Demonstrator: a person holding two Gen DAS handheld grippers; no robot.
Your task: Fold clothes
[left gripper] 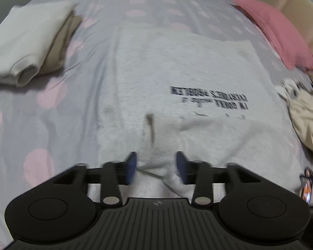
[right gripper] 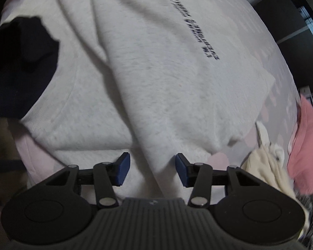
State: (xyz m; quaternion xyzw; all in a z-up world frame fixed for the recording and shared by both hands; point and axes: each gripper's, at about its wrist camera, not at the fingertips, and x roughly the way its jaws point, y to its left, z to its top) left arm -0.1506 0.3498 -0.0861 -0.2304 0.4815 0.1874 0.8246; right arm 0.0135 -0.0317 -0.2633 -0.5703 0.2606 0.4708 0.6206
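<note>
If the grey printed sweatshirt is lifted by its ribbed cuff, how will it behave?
Probably floppy: the grey sweatshirt lies creased on the bed, sleeve draped across it. Its fleecy knit looks grippy, not slippery. The ribbed cuff between the left gripper may stretch first.

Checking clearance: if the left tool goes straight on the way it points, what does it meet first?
The ribbed cuff of the grey sweatshirt, already lying between the open left tool pads, with the bed beneath. Depth is unclear.
</note>
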